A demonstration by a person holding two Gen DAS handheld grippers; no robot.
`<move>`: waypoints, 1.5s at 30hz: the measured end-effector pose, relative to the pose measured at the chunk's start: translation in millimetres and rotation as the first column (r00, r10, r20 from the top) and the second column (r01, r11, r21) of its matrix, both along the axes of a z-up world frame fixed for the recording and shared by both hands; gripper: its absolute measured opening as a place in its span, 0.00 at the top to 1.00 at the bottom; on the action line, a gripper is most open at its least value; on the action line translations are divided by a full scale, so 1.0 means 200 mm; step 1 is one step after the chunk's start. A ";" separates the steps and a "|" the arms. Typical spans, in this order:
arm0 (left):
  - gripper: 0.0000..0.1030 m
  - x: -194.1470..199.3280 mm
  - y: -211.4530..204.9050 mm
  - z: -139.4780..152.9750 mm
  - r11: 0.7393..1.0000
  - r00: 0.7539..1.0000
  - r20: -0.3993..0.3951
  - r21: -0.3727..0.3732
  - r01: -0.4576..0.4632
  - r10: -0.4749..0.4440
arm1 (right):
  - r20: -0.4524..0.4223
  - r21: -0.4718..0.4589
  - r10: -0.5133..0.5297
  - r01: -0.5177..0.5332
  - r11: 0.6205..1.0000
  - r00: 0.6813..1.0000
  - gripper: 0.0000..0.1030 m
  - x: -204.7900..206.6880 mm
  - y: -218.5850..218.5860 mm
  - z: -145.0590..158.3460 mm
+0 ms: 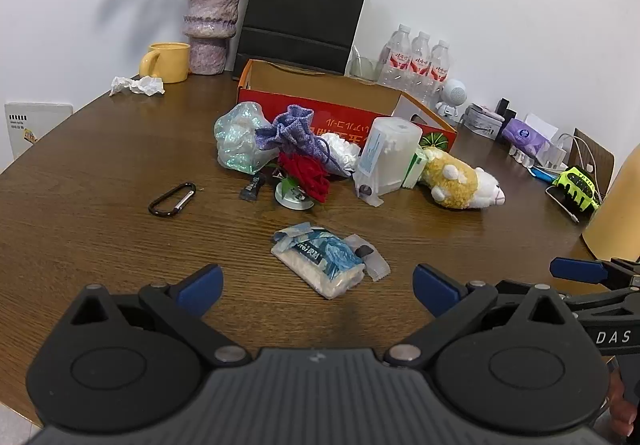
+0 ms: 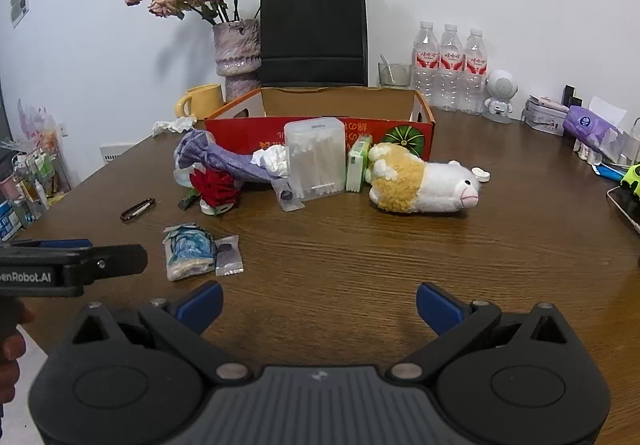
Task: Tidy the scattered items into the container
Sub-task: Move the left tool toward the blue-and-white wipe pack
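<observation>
Since both my left gripper (image 1: 318, 285) and right gripper (image 2: 320, 305) are wide open and empty, I should lower slowly over the tissue pack (image 1: 320, 259), then squeeze its middle.

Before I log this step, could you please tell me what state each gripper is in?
Left gripper: open, holding nothing, above the brown wooden table.
Right gripper: open, holding nothing.
</observation>
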State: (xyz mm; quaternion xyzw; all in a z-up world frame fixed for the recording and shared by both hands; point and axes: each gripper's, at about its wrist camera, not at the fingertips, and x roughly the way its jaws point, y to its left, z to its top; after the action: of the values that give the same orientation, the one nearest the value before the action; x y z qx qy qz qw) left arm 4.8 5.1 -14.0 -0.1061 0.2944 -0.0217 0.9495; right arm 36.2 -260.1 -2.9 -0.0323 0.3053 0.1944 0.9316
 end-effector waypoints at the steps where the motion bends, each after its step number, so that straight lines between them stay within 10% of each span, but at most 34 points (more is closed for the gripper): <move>1: 0.00 0.00 0.00 0.00 1.000 1.000 0.001 0.000 0.001 -0.001 | -0.001 0.000 0.001 -0.001 1.000 1.000 0.00 0.00 0.00 0.00; 45: 0.00 0.14 0.00 -0.06 0.998 0.998 -0.052 0.051 0.037 -0.035 | -0.055 -0.053 0.045 -0.048 0.997 0.997 0.00 0.09 0.11 -0.08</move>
State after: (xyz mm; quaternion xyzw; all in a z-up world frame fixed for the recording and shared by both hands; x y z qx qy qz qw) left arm 33.5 4.8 -26.3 -0.0765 0.3209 -0.0284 0.9436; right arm 54.2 -238.0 -18.8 -0.0593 0.3345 0.2085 0.9171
